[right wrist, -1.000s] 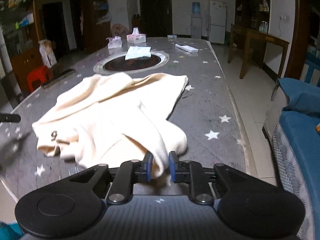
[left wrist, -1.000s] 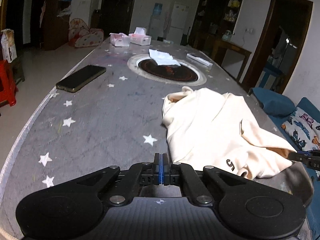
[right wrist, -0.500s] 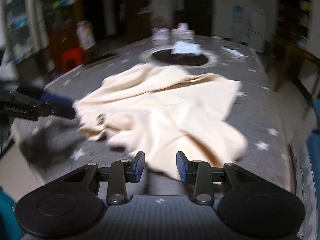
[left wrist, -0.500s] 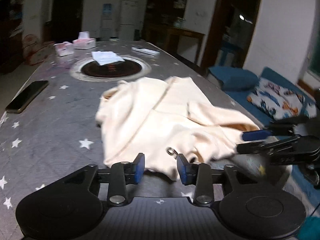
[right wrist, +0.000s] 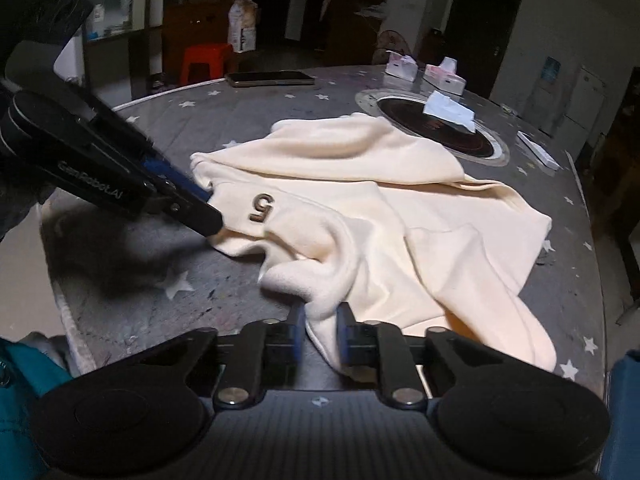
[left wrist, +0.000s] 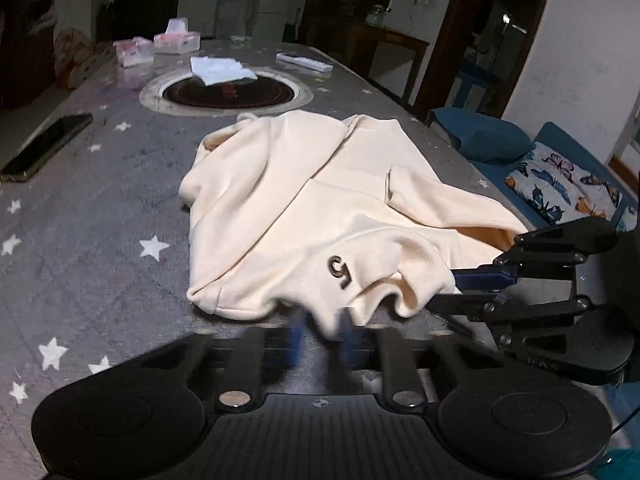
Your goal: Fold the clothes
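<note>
Cream fleece garment (left wrist: 320, 208) lies crumpled on the near half of the grey, star-printed worktop (left wrist: 100, 248), with a dark "5" badge (left wrist: 340, 271) on the fold nearest the edge. In the right wrist view the badge (right wrist: 261, 207) sits on the left part of the garment (right wrist: 400, 220).

Left claw (left wrist: 322, 330): pitched downward toward the worktop, at the garment's near hem. Its blue pads are motion-blurred; the jaws are closing, and a lobe of cream cloth hangs between them. Whether the pads already press on it I cannot tell for certain from this view. In the right wrist view the same claw (right wrist: 208, 206) comes in from the left, its tips set against the hem just left of the badge.

Right claw (right wrist: 320, 330): also pitched downward, jaws closing, a thick rolled edge of fleece lying between the pads and appearing pinched by them. In the left wrist view it (left wrist: 456, 290) enters from the right, tips at the hem's right corner. The two claws are near each other along the same near edge.

Far side of the worktop: a round dark inset (left wrist: 226, 92) with white paper on it, tissue boxes (left wrist: 176, 40), a phone (left wrist: 46, 146) at the left edge.
</note>
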The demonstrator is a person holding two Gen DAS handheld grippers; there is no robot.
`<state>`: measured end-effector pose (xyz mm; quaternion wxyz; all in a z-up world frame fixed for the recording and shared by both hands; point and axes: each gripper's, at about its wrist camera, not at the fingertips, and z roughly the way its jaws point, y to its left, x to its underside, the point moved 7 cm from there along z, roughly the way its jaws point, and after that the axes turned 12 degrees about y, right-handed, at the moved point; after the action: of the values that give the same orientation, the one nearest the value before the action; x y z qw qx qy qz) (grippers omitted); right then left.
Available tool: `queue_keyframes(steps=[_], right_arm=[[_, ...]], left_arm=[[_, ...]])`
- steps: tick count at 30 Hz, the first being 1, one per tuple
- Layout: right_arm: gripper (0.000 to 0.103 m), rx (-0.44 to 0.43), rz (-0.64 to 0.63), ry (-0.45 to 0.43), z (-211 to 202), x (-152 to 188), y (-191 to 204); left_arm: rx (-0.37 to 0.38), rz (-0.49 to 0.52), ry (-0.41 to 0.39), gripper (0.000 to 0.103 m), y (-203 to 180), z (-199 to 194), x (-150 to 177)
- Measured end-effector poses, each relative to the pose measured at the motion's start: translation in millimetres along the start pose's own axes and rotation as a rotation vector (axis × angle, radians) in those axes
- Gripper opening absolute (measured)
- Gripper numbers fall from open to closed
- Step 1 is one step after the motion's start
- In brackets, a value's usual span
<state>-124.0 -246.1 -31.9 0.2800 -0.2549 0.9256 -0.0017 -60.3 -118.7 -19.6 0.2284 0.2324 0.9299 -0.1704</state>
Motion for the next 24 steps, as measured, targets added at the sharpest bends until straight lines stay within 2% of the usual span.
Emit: queue_keyframes(steps=[6, 9, 13, 17, 20, 24], right_arm=[[0.006, -0.052, 0.016, -0.009, -28.0, 6.4, -12.6], [0.006, -0.125, -0.028, 0.039, -38.6, 17.6, -10.4], [0.007, -0.090, -0.042, 0.068, -37.7, 28.7, -9.8], [0.009, -0.098, -0.006, -0.007, -41.4, 10.5, -8.9], [0.018, -0.111, 0.000, -0.048, -37.3, -7.2, -3.5], [0.019, -0.142, -0.005, -0.048, -21.2, -19.8, 10.1]], left_arm=[[0.060, 0.054, -0.034, 0.007, -0.2, -26.3, 1.5], [0.065, 0.091, -0.016, 0.007, 1.7, -31.6, 8.6], [0.044, 0.140, 0.050, 0.008, 0.1, -26.1, 23.0], [0.008, 0.139, 0.015, 0.009, 3.6, -33.8, 17.8], [0.001, 0.161, -0.028, 0.011, -1.5, -37.5, 7.6], [0.007, 0.209, -0.053, 0.014, -14.8, -27.9, -3.3]])
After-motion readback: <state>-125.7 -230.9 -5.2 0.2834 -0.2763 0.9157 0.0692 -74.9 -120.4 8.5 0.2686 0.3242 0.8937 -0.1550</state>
